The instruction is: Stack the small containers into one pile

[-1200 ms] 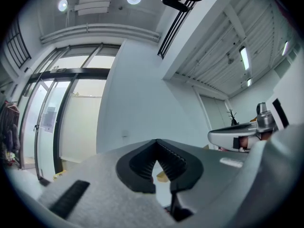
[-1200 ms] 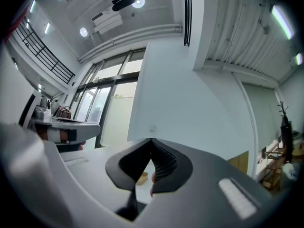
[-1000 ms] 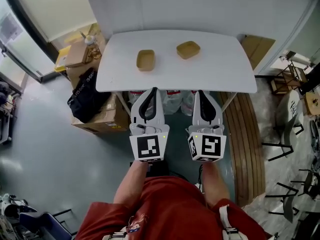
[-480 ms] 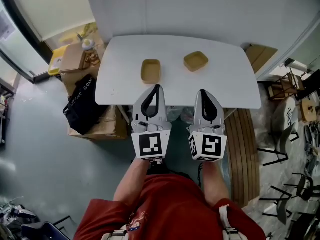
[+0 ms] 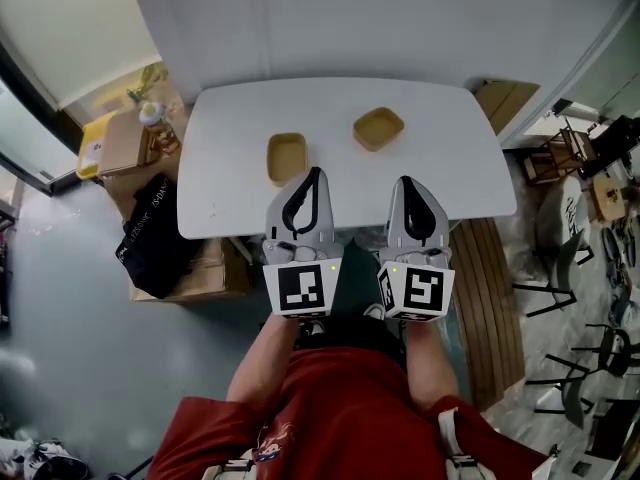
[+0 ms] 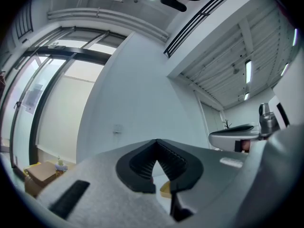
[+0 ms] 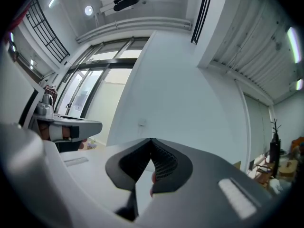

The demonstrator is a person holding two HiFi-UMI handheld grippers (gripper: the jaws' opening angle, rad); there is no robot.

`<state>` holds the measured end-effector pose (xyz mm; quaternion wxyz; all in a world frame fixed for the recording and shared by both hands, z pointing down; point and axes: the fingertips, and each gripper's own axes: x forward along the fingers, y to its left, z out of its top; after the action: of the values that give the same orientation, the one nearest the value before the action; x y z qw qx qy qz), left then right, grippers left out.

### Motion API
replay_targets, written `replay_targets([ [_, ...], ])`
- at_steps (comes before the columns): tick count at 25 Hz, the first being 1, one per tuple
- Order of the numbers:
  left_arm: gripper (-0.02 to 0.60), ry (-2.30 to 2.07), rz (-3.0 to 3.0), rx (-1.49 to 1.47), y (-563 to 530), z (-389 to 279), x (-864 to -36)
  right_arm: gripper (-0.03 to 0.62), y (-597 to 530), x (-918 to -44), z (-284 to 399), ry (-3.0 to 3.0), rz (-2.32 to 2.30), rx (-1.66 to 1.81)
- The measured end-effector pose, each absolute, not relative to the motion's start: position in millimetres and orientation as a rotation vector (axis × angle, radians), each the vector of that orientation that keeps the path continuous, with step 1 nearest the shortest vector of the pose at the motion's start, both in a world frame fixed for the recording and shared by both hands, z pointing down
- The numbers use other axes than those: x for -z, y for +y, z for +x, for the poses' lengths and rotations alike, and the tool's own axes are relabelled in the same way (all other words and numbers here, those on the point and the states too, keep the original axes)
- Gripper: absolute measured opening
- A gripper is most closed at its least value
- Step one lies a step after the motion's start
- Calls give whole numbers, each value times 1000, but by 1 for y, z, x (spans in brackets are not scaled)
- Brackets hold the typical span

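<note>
Two small tan containers lie apart on the white table [image 5: 440, 178]. The left container [image 5: 286, 157] is rectangular and sits just beyond my left gripper [image 5: 311, 174]. The right container [image 5: 378, 128] sits farther back, ahead and left of my right gripper [image 5: 408, 183]. Both grippers are shut and empty, held side by side over the table's near edge. A sliver of a tan container [image 6: 165, 189] shows below the jaws in the left gripper view. In the right gripper view I see only the shut right gripper [image 7: 151, 141], the white wall and the other gripper [image 7: 61, 127] at left.
Cardboard boxes [image 5: 125, 143] and a black bag [image 5: 155, 233] lie on the floor left of the table. A wooden bench [image 5: 495, 288] runs along the right, with chairs [image 5: 580, 268] beyond it. The white wall stands right behind the table.
The person has stepped closer to the table. Both grippers moved forward, from short of the near edge to over it. The left gripper now nearly reaches the left container.
</note>
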<state>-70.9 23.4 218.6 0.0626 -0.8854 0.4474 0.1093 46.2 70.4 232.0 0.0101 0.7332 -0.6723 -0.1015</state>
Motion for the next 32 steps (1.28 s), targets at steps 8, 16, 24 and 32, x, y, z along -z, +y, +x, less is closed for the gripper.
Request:
replay_targets([
  [8,2,1318,-2685,-310,2,-40,-222,0,50,-238,76,-2087,2320,299],
  [16,2,1282,-2708,-275,-28,20,-231,0,22,-247,134,-2074,2372,270],
  [24,2,1298,-2707,-217,-73,97,-238,0,-26,-258,211,-2102,2372,203],
  [32,2,1384,-2673,-178,-124,163,-232,0,-84,-255,280,-2179,2311,168],
])
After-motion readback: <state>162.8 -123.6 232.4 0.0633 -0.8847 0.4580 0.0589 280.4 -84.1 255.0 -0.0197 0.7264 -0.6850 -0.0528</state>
